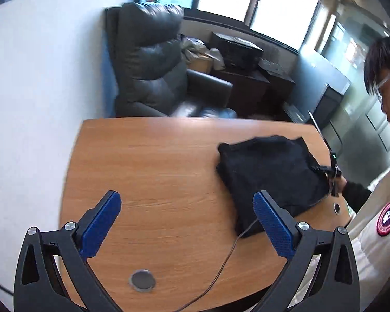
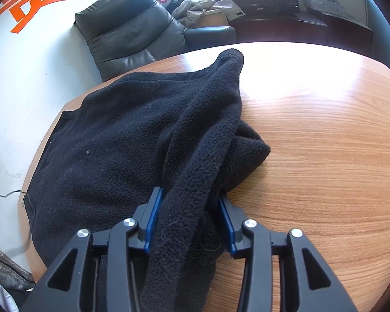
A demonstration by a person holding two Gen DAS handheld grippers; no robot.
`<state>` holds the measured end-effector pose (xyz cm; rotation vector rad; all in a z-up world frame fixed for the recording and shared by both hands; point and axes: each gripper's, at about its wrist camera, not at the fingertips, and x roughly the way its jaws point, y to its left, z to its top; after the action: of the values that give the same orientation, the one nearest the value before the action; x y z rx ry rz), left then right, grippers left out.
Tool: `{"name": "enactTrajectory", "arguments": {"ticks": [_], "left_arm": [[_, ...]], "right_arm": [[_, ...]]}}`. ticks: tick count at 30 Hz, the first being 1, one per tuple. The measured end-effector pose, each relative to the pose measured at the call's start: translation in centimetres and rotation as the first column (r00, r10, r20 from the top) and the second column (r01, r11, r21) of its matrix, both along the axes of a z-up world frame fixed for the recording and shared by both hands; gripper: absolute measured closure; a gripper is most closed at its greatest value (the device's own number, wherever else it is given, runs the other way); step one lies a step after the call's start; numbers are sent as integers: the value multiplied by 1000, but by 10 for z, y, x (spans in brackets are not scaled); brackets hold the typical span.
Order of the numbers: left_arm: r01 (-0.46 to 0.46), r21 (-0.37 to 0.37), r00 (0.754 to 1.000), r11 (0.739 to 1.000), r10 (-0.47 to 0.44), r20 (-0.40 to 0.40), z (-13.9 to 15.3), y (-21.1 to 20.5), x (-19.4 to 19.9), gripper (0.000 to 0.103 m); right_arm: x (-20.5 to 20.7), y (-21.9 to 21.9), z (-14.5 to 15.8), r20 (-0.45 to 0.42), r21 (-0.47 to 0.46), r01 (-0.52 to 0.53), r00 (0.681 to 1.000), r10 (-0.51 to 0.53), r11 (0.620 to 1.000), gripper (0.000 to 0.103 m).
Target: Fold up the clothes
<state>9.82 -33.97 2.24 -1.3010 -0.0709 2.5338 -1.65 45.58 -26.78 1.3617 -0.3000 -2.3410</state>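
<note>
On counter point(image 2: 325, 130), black fleece point(image 2: 104, 143) lying mostly flat, bunched strip pinched in right claw point(image 2: 188, 202) probably to drag a fold over; left claw point(image 1: 187, 223) spread wide, empty, hovering clear.

Bright window point(image 1: 280, 5) daylight, glare on table point(image 2: 299, 59), fisheye-warped, motion-blurred edges

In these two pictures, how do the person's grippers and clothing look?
Both the left gripper and right gripper have black angular frames with cut-out openings, silver bolts and blue textured finger pads. The person wears a white jacket with a round red patch.
</note>
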Motion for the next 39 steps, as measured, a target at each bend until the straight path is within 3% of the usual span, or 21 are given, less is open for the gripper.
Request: {"name": "enactTrajectory", "arguments": {"ticks": [3,5,8,10,17,20,24,26,29,32,33,35,39], "left_arm": [[247,25,969,969,-247,15,-48,88,-53,0],[408,64,913,911,-409,3,-85,154,-93,0],[588,57,808,806,-589,-7,-147,254,-150,0],[663,46,748,748,-663,7,-181,299,-169,0],[827,-69,562,558,-820,105,-288,392,-172,3],[827,-72,562,558,-825,59,-295,389,-169,2],[823,-95,566,560,-823,53,-295,392,-167,4],[817,-101,574,567,-817,55,-292,394,-164,12],[809,-133,582,572,-812,42,-283,389,-162,15],[797,-130,599,590,-800,40,-285,379,-168,7],[799,-119,599,589,-798,65,-290,378,-168,7],[807,-128,585,577,-810,40,-297,381,-162,3],[800,-113,595,590,-804,17,-301,391,-156,2]], "right_arm": [[0,0,-1,-6,-4,8,1000,-9,1000,60],[1,0,-1,-11,-1,12,1000,-12,1000,59],[1,-2,-1,-15,8,12,1000,-12,1000,59],[1,-3,-1,-15,15,11,1000,-11,1000,59],[1,-4,1,-15,26,10,1000,-10,1000,62],[1,-8,6,-22,47,19,1000,-18,999,69],[5,-25,28,-64,159,41,997,-31,986,81],[4,-29,38,-71,194,40,997,-27,980,82],[-1,-33,45,-52,250,11,999,2,968,82],[-7,-34,45,-34,288,-6,999,17,958,82],[-8,-34,44,-32,288,-5,999,15,958,82],[-10,-38,42,-36,293,9,999,2,956,82],[-14,-48,46,-60,306,40,998,-23,951,84]]}}
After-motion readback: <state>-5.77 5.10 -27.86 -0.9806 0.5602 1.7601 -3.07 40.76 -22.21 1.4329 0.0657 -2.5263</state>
